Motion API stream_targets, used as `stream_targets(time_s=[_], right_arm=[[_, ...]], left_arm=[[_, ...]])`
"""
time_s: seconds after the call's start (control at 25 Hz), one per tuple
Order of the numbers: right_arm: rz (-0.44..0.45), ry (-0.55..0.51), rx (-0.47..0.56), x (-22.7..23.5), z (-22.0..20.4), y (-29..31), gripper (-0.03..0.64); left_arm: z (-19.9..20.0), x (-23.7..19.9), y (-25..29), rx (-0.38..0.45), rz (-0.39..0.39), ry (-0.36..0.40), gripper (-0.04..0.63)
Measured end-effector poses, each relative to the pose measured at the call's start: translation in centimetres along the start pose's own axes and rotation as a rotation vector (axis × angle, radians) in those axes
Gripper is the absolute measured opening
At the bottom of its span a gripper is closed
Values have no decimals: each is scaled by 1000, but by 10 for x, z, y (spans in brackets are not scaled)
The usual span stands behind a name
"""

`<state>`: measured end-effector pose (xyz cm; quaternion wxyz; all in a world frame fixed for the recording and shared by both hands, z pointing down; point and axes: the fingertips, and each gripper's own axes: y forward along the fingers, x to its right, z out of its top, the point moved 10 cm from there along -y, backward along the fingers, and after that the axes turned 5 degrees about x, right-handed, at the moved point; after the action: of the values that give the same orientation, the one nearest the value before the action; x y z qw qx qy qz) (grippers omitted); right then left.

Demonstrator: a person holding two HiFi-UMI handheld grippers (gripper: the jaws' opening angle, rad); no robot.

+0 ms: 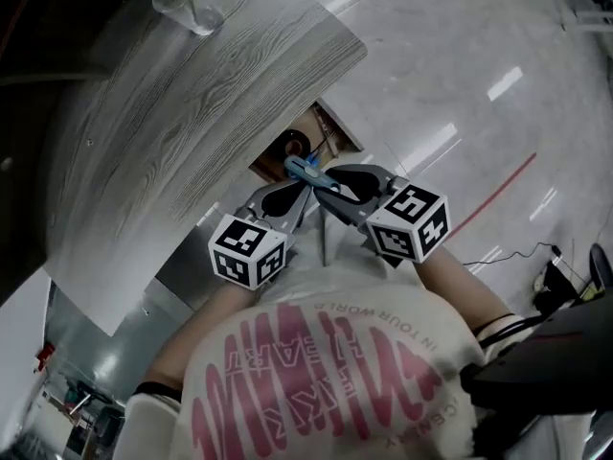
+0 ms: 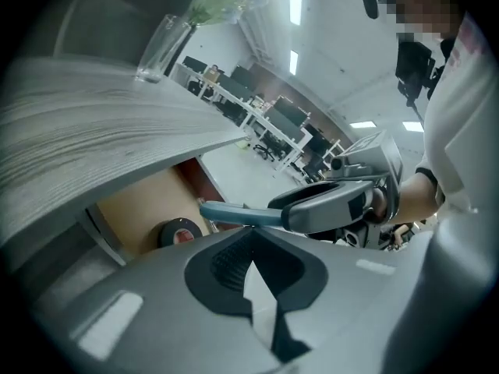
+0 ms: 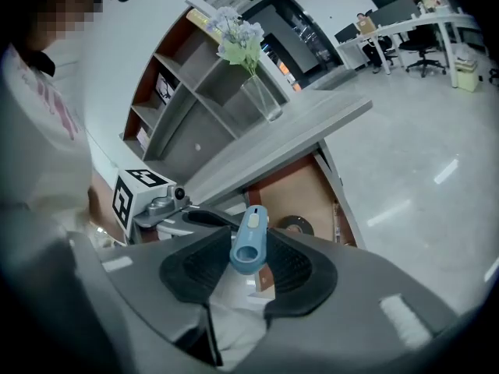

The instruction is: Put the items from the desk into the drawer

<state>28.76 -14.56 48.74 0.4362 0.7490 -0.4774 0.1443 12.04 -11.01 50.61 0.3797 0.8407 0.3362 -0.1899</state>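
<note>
Grey wood-grain desk (image 1: 192, 94) covers most of the open drawer (image 3: 288, 193), so only a brown corner of its inside shows. One black tape roll (image 3: 296, 224) lies there, partly cut off by the jaws in front. The single blue cutter (image 3: 249, 240) is clamped between the right gripper's (image 3: 249, 267) pads, one end sticking out past them, and in the head view that end shows against the drawer's opening. The left gripper (image 2: 249, 244), just beside it, has its jaws together on nothing. One glass vase (image 1: 189, 6) stands on the desk's far end, its top cropped.
</note>
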Motion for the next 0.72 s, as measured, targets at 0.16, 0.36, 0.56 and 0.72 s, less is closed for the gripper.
stream_targets(time_s=[0.16, 0.36, 0.56, 0.72], right_arm=[[70, -7, -76, 27, 7, 7, 147], [104, -6, -136, 57, 15, 18, 147], [66, 23, -177, 80, 16, 38, 147], [47, 20, -214, 86, 9, 52, 147]], left_arm=[[-4, -2, 16, 33, 90, -80, 18], [-16, -8, 27, 67, 201, -175, 18], [-21, -13, 35, 72, 270, -218, 17], [-22, -8, 33, 94, 326, -237, 17]])
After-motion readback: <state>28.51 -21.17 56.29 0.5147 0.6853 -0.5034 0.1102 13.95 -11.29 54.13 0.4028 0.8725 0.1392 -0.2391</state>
